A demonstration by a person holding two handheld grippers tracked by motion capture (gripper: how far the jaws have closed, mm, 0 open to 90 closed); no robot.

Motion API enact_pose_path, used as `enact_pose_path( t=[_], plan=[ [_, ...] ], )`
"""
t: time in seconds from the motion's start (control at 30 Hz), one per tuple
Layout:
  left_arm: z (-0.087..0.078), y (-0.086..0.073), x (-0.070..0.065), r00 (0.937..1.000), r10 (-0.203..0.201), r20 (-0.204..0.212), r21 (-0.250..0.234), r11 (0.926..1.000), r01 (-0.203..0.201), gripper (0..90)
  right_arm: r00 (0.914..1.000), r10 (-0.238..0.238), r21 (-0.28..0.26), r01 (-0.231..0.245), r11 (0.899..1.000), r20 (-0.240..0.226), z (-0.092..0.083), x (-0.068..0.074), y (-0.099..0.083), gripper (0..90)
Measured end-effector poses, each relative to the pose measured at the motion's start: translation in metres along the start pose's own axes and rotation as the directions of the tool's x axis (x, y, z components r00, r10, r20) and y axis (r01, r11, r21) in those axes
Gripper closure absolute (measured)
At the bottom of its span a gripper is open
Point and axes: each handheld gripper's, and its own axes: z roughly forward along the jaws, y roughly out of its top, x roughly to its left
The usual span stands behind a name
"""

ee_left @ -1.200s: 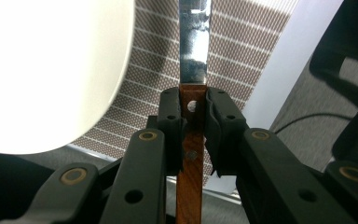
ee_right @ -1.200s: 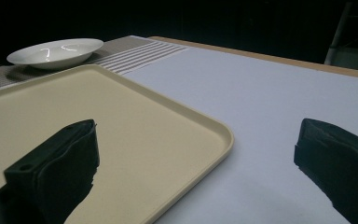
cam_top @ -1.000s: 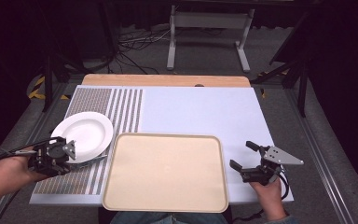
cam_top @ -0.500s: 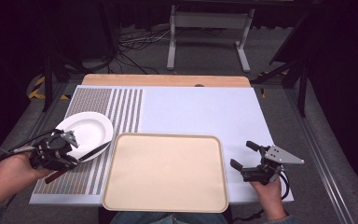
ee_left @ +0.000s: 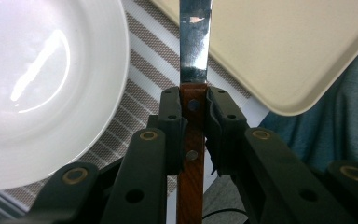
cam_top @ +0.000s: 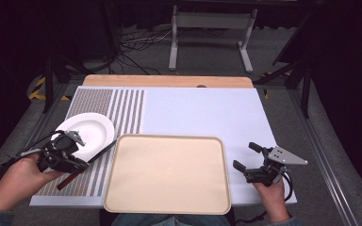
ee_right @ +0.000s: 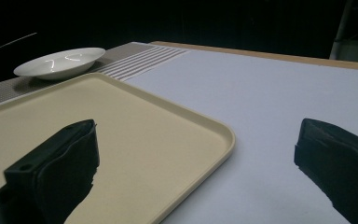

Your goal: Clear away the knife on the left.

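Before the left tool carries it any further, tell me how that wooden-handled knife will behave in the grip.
The knife probably stays stiff: its metal blade runs straight out past the pads. The left tool clamps only the narrow riveted wooden handle, so it may pivot if bumped. The polished blade looks slippery, and its tip hangs beside the tray rim, which it could catch.

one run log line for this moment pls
left gripper: shut on knife handle | right gripper: open, holding nothing | plate: beside tray

Dark room, grey floor (cam_top: 207,56), white metal stand (cam_top: 212,21) behind table.
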Motion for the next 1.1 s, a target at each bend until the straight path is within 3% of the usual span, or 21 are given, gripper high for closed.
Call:
enact_pose_path(
  t=[0.1,0.33,0.73,0.77,0.97,1.1],
  plan=[
    [0.004,0.003,-0.005,0.9997,0.012,0.022,-0.019,0.9997,-0.011,77.7,1.0000,-0.005,-0.001,0.005,1.000,-0.002,0.000,0.000,0.000,0.5],
    [0.014,0.011,-0.014,0.9986,-0.020,0.049,-0.041,0.9989,0.022,77.7,1.0000,-0.004,-0.001,0.004,1.000,-0.002,0.000,0.000,0.000,0.5],
    [0.029,0.026,-0.027,0.9984,-0.009,0.055,-0.026,0.9996,0.011,77.8,1.0000,-0.007,0.003,0.007,1.000,-0.002,0.000,0.001,0.000,0.5],
    [0.033,0.029,-0.029,0.9972,-0.039,0.063,-0.012,0.9991,0.040,77.8,1.0000,-0.006,0.006,0.006,1.000,-0.001,0.001,0.001,0.000,0.6],
    [0.042,0.033,-0.032,0.9932,-0.096,0.066,0.017,0.9953,0.095,77.7,1.0000,-0.008,0.005,0.008,1.000,-0.002,0.000,0.001,0.000,0.5],
    [0.049,0.034,-0.031,0.9864,-0.147,0.073,0.018,0.9890,0.147,77.7,0.9999,-0.013,0.004,0.013,1.000,-0.002,0.000,0.001,0.000,0.5]
  ],
)
